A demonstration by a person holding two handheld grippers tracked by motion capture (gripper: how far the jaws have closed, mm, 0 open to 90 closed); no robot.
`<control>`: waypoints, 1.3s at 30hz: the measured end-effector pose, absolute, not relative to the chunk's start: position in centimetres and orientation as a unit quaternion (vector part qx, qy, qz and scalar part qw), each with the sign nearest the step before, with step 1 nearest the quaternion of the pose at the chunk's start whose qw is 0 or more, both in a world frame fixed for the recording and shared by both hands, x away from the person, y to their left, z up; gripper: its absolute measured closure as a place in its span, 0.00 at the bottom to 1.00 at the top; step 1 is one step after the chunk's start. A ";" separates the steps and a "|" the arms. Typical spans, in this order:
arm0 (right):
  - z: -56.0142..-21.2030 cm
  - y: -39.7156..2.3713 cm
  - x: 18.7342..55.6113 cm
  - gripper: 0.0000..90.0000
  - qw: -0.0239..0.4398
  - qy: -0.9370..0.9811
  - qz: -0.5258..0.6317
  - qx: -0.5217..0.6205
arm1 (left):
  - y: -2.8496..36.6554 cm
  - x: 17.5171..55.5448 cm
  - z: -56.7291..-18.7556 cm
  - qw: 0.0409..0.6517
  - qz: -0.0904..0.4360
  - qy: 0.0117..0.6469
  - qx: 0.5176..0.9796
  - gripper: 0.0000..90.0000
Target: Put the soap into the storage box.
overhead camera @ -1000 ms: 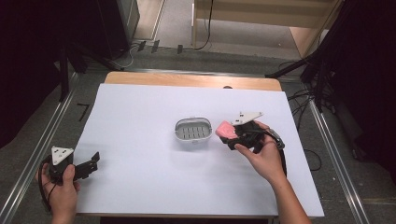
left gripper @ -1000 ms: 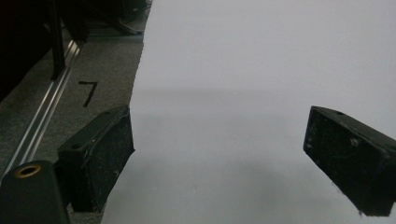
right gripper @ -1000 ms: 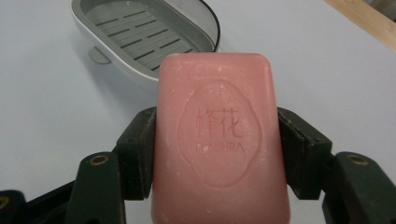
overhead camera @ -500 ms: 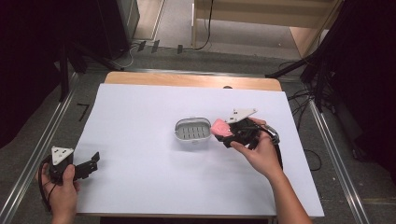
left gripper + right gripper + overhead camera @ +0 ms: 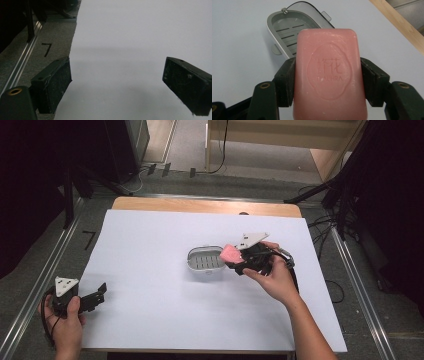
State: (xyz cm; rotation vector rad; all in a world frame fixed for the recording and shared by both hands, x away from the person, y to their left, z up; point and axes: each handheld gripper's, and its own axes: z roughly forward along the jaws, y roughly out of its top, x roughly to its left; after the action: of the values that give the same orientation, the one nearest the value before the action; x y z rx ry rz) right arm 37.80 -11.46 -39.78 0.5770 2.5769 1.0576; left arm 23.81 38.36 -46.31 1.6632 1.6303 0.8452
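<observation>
While we clamp the right gripper (image 5: pixel 235 261) on the pink soap bar (image 5: pixel 329 75), bar just beside grey soap dish (image 5: pixel 206 260), probably above its rim, left gripper (image 5: pixel 116 85) jaws apart over white table (image 5: pixel 165 300).

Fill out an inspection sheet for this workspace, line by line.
Surface: white sheet over a wooden table.
Job's things: pink rectangular soap bar held beside the open grey slotted soap dish.
Clutter: nothing seen.
Grippers: right gripper shut on the bar; left gripper open, nothing between its jaws, low at the sheet's near left.
Cables: black cable trails from the right gripper.
Surroundings: grey floor, metal rails, dark curtains.
</observation>
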 end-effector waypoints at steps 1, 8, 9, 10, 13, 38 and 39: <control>-39.7 -11.2 38.0 0.43 0.145 0.898 0.369 0.191 | 38.4 23.8 -46.3 0.326 0.322 0.622 0.635 0.10; -39.5 -10.5 38.6 0.43 0.143 0.905 0.369 0.154 | 38.4 23.8 -46.3 0.326 0.321 0.623 0.634 0.10; -39.5 -10.3 38.6 0.43 0.142 0.907 0.368 0.150 | 38.4 23.8 -46.3 0.326 0.322 0.623 0.634 0.10; -39.5 -10.2 38.7 0.43 0.140 0.908 0.367 0.147 | 38.4 23.8 -46.3 0.326 0.322 0.623 0.635 0.10; -39.5 -9.8 38.9 0.43 0.139 0.911 0.364 0.136 | 38.4 23.8 -46.3 0.326 0.321 0.623 0.635 0.10; -40.4 -6.7 40.5 0.43 0.100 0.920 0.371 0.076 | 38.4 23.8 -46.3 0.327 0.319 0.624 0.634 0.10; -40.5 -6.6 40.5 0.43 0.101 0.920 0.371 0.073 | 38.4 23.8 -46.3 0.327 0.319 0.624 0.634 0.10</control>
State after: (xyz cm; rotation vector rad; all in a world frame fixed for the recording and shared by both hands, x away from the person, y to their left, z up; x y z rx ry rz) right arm 40.53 -6.60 -40.45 0.2171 2.7179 1.0970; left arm 23.85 38.44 -46.31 1.6606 1.6348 0.8346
